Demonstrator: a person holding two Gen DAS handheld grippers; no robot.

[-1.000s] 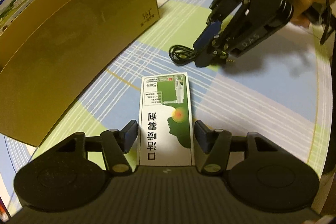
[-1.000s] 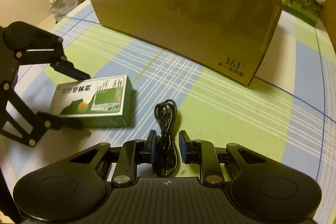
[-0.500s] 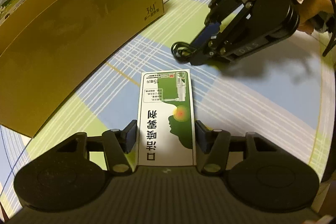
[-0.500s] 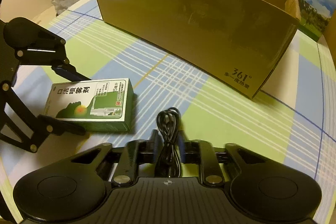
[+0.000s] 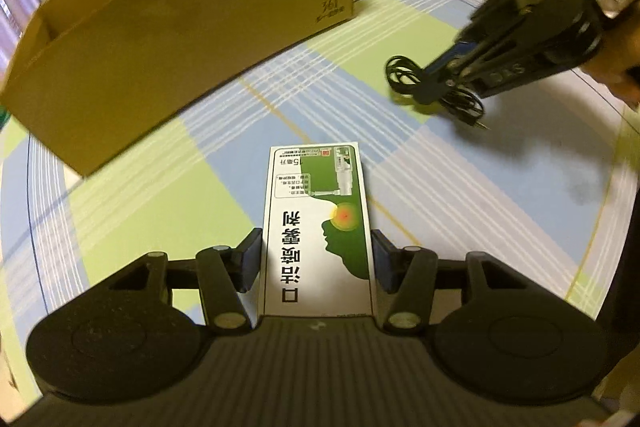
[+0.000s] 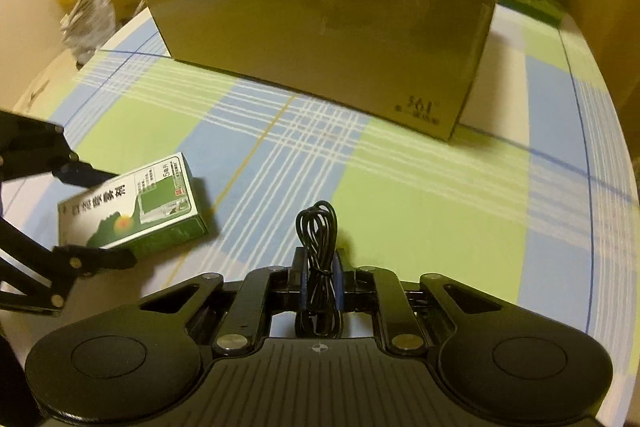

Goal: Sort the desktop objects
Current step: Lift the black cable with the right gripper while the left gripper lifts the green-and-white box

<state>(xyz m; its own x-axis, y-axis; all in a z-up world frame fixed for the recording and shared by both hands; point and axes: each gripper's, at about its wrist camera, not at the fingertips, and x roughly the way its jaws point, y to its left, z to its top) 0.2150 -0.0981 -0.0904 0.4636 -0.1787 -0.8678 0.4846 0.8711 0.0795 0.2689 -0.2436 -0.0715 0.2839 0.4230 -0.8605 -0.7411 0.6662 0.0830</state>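
The left gripper point(image 5: 316, 259) is holding the green and white medicine box point(image 5: 318, 227) between its jaws, which are pressing on the two long sides; in the right wrist view the box is looking tilted. The right gripper point(image 6: 320, 283) is keeping its jaws closed on the coiled black cable point(image 6: 318, 231). The cardboard box point(image 6: 332, 23) is standing open-topped behind them on the checked table point(image 6: 420, 195).

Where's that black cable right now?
The black cable is pinched between the right gripper's fingers, lifted over the checked tablecloth, right of the green box, in front of the cardboard box.
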